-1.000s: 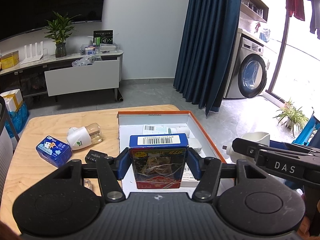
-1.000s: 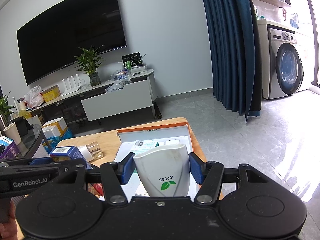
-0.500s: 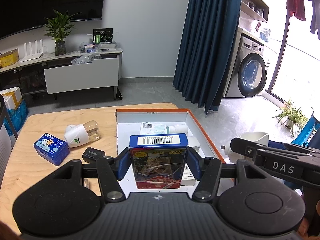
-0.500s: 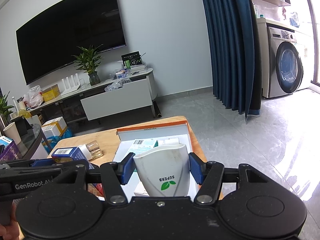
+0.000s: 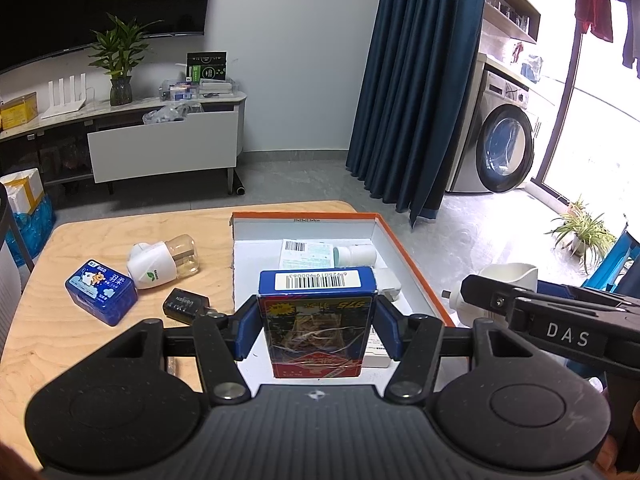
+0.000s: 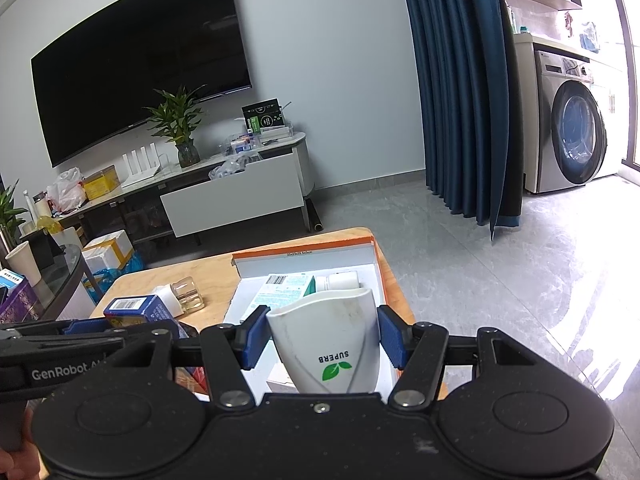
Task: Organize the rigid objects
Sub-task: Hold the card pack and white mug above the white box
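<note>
Two grippers, each clamping one item: left gripper (image 5: 316, 330) is squeezing a blue-and-red box (image 5: 316, 320), right gripper (image 6: 322, 338) is pinching a white plug-in device (image 6: 326, 344), both above the orange-edged tray (image 5: 404, 256). Three items are lying left on the tabletop (image 5: 100, 344).

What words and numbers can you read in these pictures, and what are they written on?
"SUPERB", upside down: white plug-in device held in the right gripper.
"975", upside down: blue and red box held in the left gripper.
"DAS": right gripper's side, in the left wrist view.
"GenRobot.AI", partly hidden: left gripper's side.
Too small or blurred: barcode digits, orange tray rim print, blue tissue pack characters, black charger lettering.
</note>
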The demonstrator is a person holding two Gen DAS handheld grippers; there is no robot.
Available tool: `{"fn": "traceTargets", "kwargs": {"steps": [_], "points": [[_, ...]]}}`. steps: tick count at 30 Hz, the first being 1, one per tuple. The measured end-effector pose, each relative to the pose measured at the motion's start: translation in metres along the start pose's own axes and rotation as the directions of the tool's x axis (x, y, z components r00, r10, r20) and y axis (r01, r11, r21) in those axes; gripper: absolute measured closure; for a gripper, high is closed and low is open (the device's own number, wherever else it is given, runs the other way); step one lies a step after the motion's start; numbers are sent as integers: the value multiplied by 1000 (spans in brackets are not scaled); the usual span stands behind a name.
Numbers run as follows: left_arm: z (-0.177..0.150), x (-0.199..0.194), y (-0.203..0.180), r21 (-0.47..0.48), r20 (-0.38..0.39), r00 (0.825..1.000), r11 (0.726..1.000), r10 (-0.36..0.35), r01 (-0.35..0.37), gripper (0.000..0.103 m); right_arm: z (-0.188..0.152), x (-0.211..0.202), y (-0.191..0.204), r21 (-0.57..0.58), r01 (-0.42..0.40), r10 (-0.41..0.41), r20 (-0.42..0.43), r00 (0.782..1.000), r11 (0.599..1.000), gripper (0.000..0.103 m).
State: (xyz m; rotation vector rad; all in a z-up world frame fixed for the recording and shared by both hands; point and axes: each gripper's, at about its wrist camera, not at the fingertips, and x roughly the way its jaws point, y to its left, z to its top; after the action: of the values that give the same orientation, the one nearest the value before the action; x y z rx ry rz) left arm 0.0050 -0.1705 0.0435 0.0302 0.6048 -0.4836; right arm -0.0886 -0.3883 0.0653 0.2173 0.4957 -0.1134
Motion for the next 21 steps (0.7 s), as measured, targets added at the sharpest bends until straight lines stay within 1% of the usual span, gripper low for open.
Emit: {"fn": "traceTargets", "kwargs": {"steps": [21], "points": [[-3, 3, -2, -6, -10, 1000, 1000, -1, 1, 43, -1, 0, -1, 1, 2, -2, -12, 1000, 1000, 33]]}}
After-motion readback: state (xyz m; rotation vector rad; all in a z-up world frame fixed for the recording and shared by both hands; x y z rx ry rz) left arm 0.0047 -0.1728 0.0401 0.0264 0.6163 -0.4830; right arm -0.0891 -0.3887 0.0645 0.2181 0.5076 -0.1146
